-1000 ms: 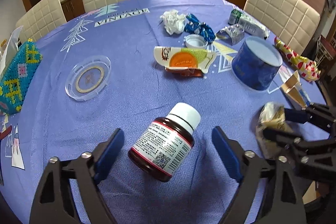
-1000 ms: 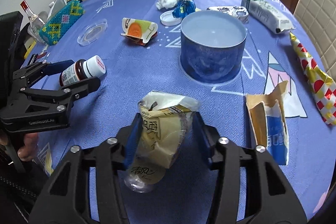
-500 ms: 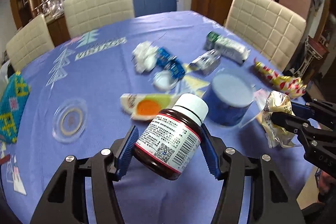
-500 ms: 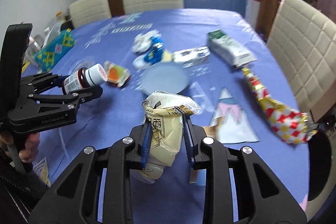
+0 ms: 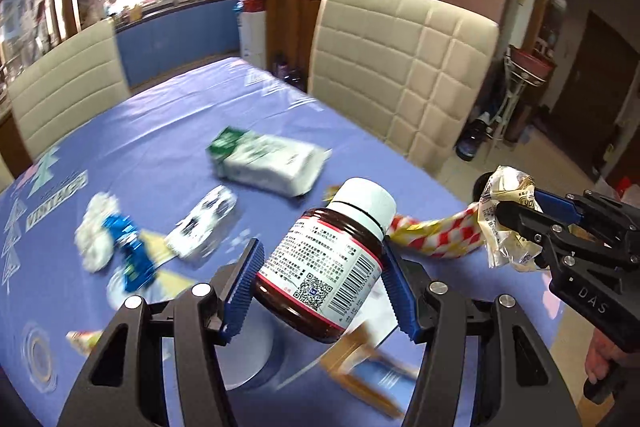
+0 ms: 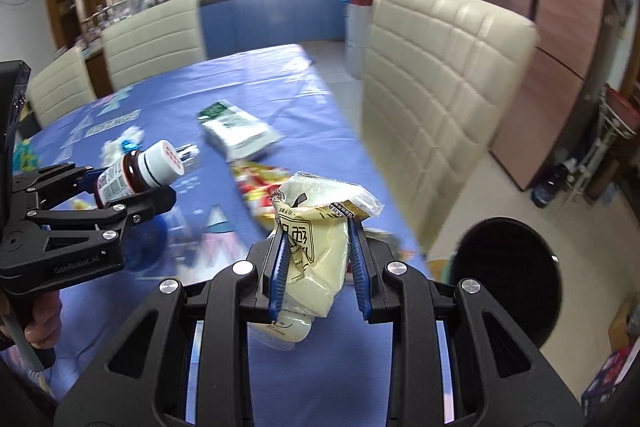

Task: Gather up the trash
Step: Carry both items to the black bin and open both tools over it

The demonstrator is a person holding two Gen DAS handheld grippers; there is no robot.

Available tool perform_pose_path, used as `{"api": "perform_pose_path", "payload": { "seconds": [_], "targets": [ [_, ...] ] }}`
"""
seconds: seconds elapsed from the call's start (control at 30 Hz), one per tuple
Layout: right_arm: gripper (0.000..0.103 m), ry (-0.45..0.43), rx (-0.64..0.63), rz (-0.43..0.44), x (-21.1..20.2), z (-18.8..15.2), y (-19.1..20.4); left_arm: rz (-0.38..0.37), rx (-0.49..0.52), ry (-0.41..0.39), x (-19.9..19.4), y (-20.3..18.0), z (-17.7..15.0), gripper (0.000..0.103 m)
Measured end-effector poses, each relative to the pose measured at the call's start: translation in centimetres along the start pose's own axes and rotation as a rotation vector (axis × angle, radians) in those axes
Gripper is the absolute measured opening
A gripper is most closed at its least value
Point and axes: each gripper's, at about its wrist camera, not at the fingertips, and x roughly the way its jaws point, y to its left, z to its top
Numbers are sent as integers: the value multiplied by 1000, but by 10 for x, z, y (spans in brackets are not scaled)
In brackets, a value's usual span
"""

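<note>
Blue patterned tablecloth (image 5: 168, 131) with scattered litter; cream quilted chair (image 5: 404, 75) behind. Green-and-white carton (image 5: 266, 163) and red-yellow checked wrapper (image 5: 436, 235) lie on the cloth. Left gripper (image 5: 320, 281) clenches a brown white-capped pill bottle (image 5: 328, 263), raised above the table. Right gripper (image 6: 318, 267) pinches a crumpled pale-yellow plastic wrapper (image 6: 316, 239), likewise aloft.

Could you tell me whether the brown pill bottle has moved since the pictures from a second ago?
Yes. The pill bottle lay on the blue tablecloth then; now it is lifted clear, clamped in the left hand-held gripper, above the table's right side.
</note>
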Motion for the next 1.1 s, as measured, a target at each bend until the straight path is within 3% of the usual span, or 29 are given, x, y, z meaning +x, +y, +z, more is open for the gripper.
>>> {"api": "perform_pose_path", "payload": {
  "seconds": [0.33, 0.6, 0.63, 0.67, 0.7, 0.77, 0.87, 1.1],
  "targets": [
    [30, -50, 129, -296, -8, 5, -101, -124, 142, -37, 32, -83, 52, 57],
    [36, -58, 243, -447, -3, 12, -162, -193, 196, -49, 52, -126, 79, 57],
    [51, -55, 254, -458, 0, 14, -167, -199, 201, -50, 54, -129, 82, 57],
    [85, -45, 266, -475, 2, 15, -173, -208, 205, -52, 56, -134, 86, 57],
    [96, -47, 273, -497, 4, 17, -177, -214, 209, -53, 59, -138, 90, 57],
    [99, -109, 261, -563, -2, 17, -180, -220, 219, -60, 61, -146, 96, 57],
    [99, -75, 253, -620, 1, 17, -188, -238, 237, -65, 63, -160, 104, 57],
    [99, -77, 284, -666, -11, 16, -199, -275, 259, -74, 68, -198, 114, 57]
  ]
}}
